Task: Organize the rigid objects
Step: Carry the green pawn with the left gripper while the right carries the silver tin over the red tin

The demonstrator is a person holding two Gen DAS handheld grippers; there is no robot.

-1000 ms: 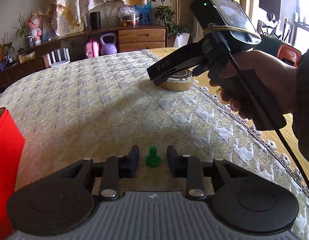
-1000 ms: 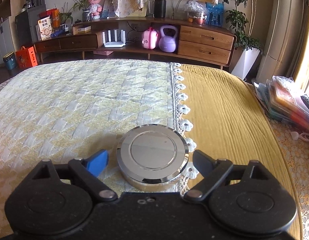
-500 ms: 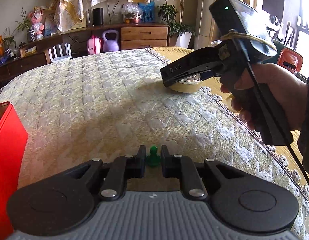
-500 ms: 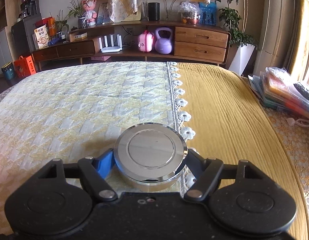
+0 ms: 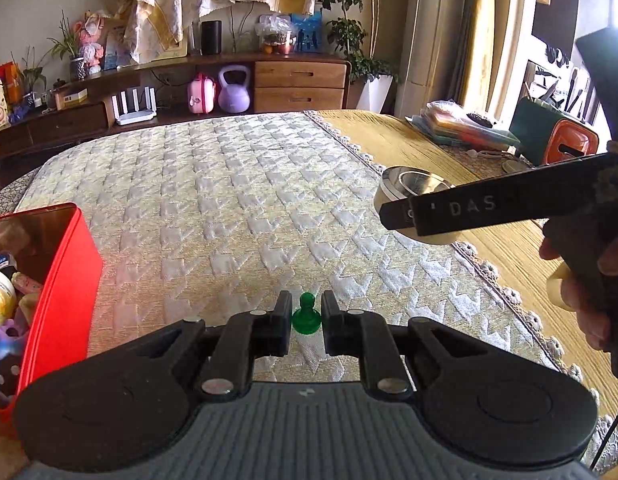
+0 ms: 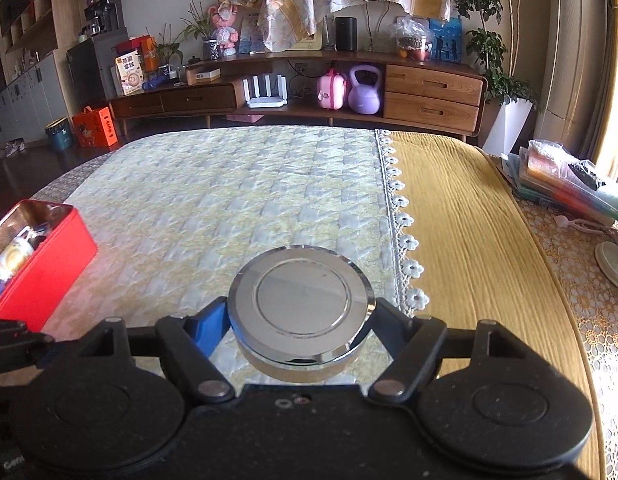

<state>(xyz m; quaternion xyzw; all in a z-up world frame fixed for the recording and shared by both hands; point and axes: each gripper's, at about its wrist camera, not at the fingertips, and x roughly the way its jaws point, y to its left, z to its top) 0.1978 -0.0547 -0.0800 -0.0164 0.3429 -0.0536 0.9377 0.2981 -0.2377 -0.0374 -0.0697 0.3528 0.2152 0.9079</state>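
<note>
Both tongs are busy. Right gripper is clamped on the round chrome-lidded tin and holds it lifted above the quilted cloth, near the lace edge toward the table's right side. Left gripper is narrowed around the small green pawn; I cannot tell whether the fingers are touching it yet, and it looks to be standing on the cloth near the table's front edge.

Several small things already lie in the red box at the left edge, so I judge the sorting well along, with these two pieces left to go in. On the right gripper's finger, seen from the left wrist, the letters "DAS" can be read.
</note>
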